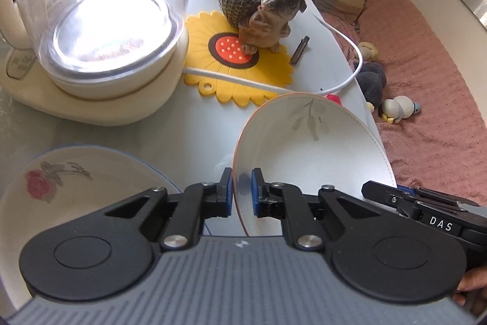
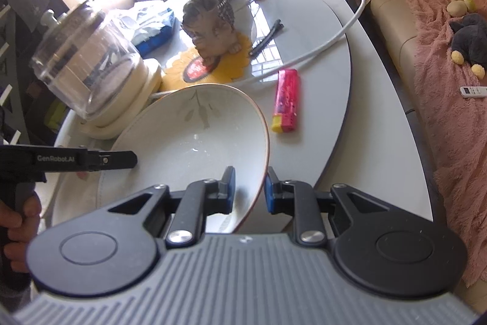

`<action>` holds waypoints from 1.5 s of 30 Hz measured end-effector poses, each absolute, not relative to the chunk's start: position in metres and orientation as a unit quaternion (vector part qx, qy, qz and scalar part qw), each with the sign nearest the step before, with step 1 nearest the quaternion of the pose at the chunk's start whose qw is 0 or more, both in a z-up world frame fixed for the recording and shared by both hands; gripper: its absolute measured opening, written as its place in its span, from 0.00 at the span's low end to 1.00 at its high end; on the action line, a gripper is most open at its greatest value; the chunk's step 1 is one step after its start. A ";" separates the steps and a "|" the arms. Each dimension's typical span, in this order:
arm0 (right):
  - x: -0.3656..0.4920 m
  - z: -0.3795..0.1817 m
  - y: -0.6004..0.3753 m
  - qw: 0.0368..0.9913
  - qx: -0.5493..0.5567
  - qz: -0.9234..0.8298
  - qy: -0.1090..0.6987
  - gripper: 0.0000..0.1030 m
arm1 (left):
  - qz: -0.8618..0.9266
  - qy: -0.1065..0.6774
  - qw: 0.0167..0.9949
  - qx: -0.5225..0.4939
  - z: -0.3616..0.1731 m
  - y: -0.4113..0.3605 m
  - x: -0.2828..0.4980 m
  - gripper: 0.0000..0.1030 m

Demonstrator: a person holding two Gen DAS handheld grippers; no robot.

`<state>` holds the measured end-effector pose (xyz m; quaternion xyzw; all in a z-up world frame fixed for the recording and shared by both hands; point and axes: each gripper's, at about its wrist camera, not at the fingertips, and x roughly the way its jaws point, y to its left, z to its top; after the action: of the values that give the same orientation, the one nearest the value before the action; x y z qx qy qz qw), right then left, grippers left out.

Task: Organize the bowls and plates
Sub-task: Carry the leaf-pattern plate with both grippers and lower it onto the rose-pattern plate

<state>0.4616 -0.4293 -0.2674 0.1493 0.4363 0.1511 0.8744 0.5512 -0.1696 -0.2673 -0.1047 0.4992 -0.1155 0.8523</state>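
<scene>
A white bowl with a brown rim and a grey leaf print [image 1: 307, 154] is held up over the table, tilted. My left gripper [image 1: 242, 191] has its blue pads on either side of the bowl's left rim. My right gripper [image 2: 250, 188] straddles the right rim of the same bowl [image 2: 194, 142], with a small gap at the right pad. A second white bowl with a blue rim and a pink flower [image 1: 61, 197] sits on the table at lower left in the left wrist view.
A glass kettle on a cream base [image 1: 100, 29], a yellow sunflower mat [image 1: 237, 63] with a pug figurine [image 1: 271, 17], a white cable [image 1: 341, 81], a black clip [image 1: 299, 49] and a pink packet [image 2: 286, 99] lie on the white table [image 2: 359, 142]. A pink-covered sofa [image 2: 441, 81] is at right.
</scene>
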 end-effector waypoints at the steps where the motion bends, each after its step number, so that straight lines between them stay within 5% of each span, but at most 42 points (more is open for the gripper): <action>1: 0.460 -0.264 -0.427 0.875 0.147 0.151 0.436 0.23 | -0.116 0.498 0.853 -0.105 -0.264 -0.168 0.550 0.13; 22: 0.424 -0.184 -0.369 0.875 0.130 0.183 0.430 0.23 | -0.090 0.481 0.862 -0.134 -0.183 -0.098 0.482 0.13; 45: 0.413 -0.197 -0.260 0.855 0.050 0.249 0.452 0.23 | -0.018 0.505 0.845 -0.176 -0.211 0.003 0.415 0.14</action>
<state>0.4130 -0.2600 -0.1969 0.0498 0.4521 0.2486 0.8552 0.4154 0.0033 -0.2111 -0.1763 0.5047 -0.0180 0.8449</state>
